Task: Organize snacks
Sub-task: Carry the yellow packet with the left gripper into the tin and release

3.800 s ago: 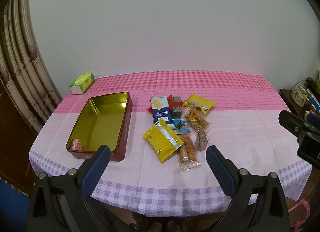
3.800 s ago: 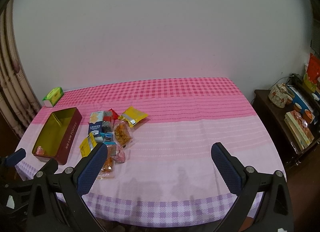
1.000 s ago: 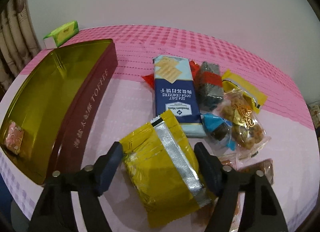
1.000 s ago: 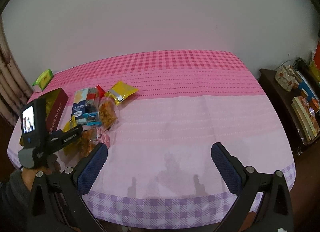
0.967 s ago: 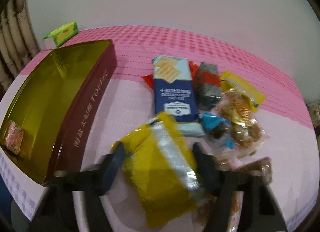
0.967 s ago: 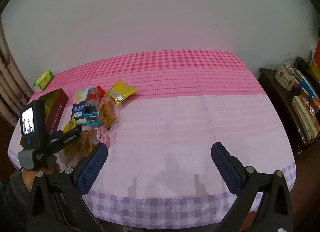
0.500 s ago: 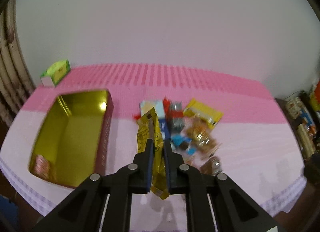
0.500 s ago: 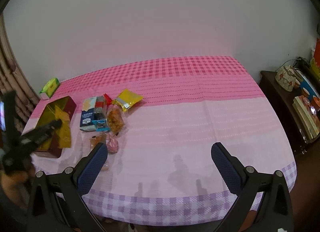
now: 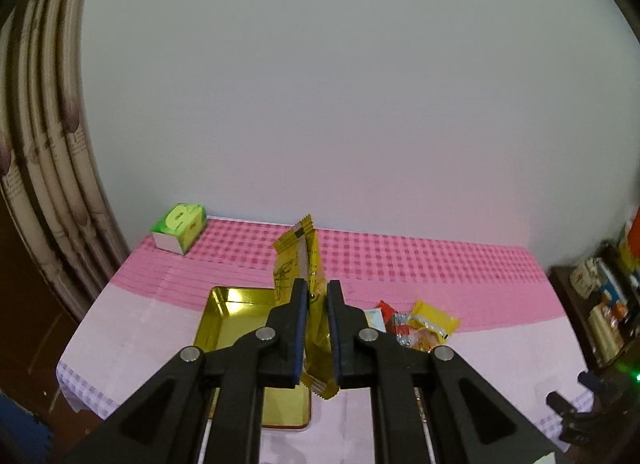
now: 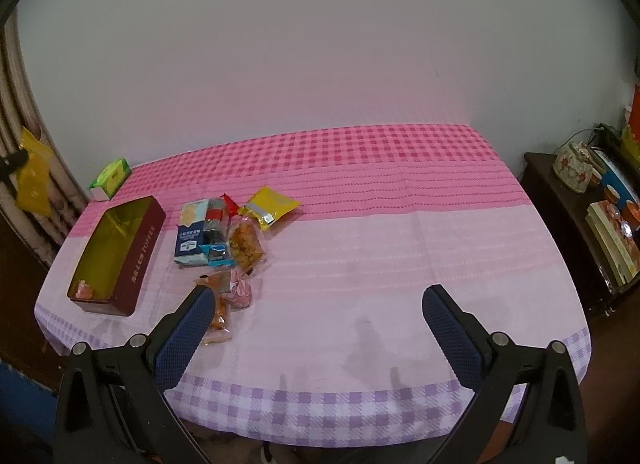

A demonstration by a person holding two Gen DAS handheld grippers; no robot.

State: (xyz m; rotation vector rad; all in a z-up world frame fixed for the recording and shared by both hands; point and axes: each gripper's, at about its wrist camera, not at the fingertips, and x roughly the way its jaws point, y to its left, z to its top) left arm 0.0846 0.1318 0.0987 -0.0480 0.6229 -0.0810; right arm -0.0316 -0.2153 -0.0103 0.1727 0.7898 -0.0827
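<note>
My left gripper [image 9: 317,296] is shut on a yellow snack packet [image 9: 301,260] and holds it upright, high above the open red and gold tin [image 9: 232,320]. The packet also shows at the far left of the right wrist view [image 10: 32,175]. The tin [image 10: 138,252] holds one small pink sweet [image 10: 84,290]. A pile of snacks [image 10: 218,232] lies right of the tin: a blue cracker pack, a yellow packet [image 10: 270,205], clear-wrapped pieces. My right gripper [image 10: 316,304] is open and empty above the table's front.
A green tissue box [image 10: 112,175] sits at the table's back left corner. Curtains [image 9: 44,167] hang at the left. A dark side cabinet [image 10: 592,223] with books and a teapot stands to the right. The pink checked tablecloth [image 10: 400,244] covers the table.
My left gripper closed on the yellow packet, lifted it off the table and rose high, moving left over the tin. My right gripper stayed open and nearly still.
</note>
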